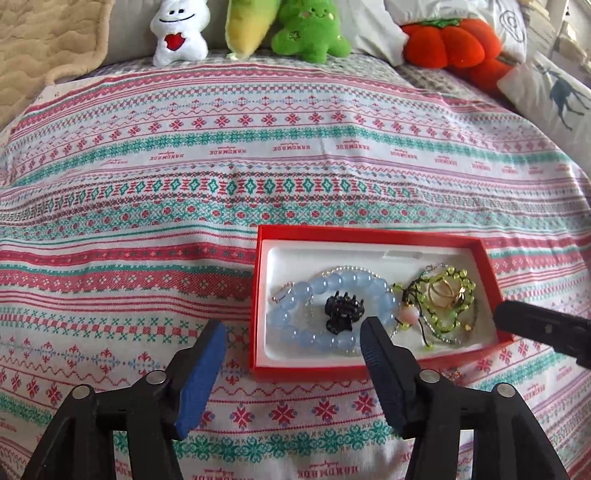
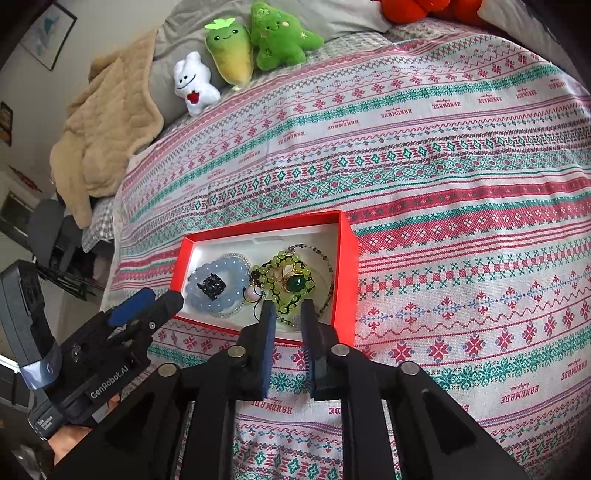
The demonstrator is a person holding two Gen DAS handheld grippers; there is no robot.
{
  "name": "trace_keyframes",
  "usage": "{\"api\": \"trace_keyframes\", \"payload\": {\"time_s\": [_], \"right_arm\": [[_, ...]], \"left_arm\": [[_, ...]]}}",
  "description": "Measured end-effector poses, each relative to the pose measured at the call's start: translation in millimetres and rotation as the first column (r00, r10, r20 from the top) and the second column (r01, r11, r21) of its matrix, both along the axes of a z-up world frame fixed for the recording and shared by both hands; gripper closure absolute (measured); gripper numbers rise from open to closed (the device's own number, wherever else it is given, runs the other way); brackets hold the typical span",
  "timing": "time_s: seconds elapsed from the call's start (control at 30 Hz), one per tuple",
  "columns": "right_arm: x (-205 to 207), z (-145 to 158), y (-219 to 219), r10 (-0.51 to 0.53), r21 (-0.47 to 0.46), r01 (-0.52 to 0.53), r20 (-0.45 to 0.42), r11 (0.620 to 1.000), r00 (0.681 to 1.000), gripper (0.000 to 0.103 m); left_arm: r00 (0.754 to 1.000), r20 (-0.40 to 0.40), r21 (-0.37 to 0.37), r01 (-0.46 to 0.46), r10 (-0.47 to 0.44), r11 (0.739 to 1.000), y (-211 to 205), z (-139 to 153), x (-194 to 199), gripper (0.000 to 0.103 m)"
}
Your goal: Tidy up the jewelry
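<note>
The left gripper's right finger (image 1: 384, 365) is covering part of the blue bead bracelet (image 1: 295, 314) inside the red box (image 1: 255, 295). The right gripper's fingertips (image 2: 269, 314) are hiding the box's near wall. The orange plush (image 2: 424, 9), beyond the box, is being cropped by the top edge.

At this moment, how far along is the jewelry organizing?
Looks nearly done: the blue bead bracelet, black hair claw, green bead strand and green-stone ring all lie in the red box. Nothing is in hand; left gripper is open, right gripper is narrowly parted and empty. No loose jewelry shows on the cloth.
</note>
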State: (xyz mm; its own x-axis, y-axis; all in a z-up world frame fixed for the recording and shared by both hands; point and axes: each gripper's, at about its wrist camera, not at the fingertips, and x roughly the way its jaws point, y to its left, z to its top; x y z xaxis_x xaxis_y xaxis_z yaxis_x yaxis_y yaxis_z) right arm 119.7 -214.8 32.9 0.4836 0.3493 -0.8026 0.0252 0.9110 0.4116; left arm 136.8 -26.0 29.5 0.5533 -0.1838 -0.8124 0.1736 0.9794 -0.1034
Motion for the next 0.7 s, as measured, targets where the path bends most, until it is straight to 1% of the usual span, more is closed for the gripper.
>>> {"api": "trace_keyframes", "payload": {"time_s": [0.03,0.07,0.13,0.23,0.3,0.37,0.43,0.57,0.7], "right_arm": [[-1.4,1.4,-0.4,-0.002,0.001,0.002,0.003,1.000,1.000,0.068],[-2.7,2.6,-0.8,-0.003,0.001,0.003,0.005,1.000,1.000,0.063],[-5.8,4.8,-0.9,-0.003,-0.003,0.003,0.006,1.000,1.000,0.060],[-12.0,7.3,-0.6,0.001,-0.023,-0.001,0.004,1.000,1.000,0.060],[-17.7,9.0,0.1,0.000,-0.046,0.000,0.003,0.999,1.000,0.058],[-23.9,10.8,1.3,0.004,-0.064,-0.003,0.002,0.998,1.000,0.052],[-30.1,12.4,2.3,0.011,-0.077,-0.011,0.004,0.997,1.000,0.048],[-42.5,14.4,4.7,0.028,-0.104,-0.027,0.003,0.994,1.000,0.045],[-53.1,13.6,4.1,0.031,-0.136,-0.031,-0.001,0.990,1.000,0.040]], "left_arm": [[1.000,-0.005,0.004,-0.001,0.001,1.000,1.3,-0.1,-4.4,0.035],[1.000,-0.011,0.008,-0.002,0.003,1.000,2.6,-0.4,-8.8,0.033],[1.000,-0.024,0.016,-0.010,0.011,1.000,5.2,-1.7,-17.9,0.029],[0.999,-0.043,0.026,-0.019,0.020,0.999,7.1,-3.8,-32.1,0.026],[0.998,-0.058,0.023,-0.018,0.019,1.000,7.5,-5.7,-40.1,0.020],[0.997,-0.071,0.024,-0.024,0.026,0.999,7.7,-7.8,-48.2,0.018],[0.996,-0.085,0.030,-0.023,0.025,0.999,7.3,-10.3,-55.7,0.016],[0.995,-0.094,0.052,-0.024,0.029,0.998,7.4,-16.2,-70.2,0.013],[0.993,-0.115,0.062,-0.022,0.029,0.998,7.3,-27.3,-82.4,0.012]]}}
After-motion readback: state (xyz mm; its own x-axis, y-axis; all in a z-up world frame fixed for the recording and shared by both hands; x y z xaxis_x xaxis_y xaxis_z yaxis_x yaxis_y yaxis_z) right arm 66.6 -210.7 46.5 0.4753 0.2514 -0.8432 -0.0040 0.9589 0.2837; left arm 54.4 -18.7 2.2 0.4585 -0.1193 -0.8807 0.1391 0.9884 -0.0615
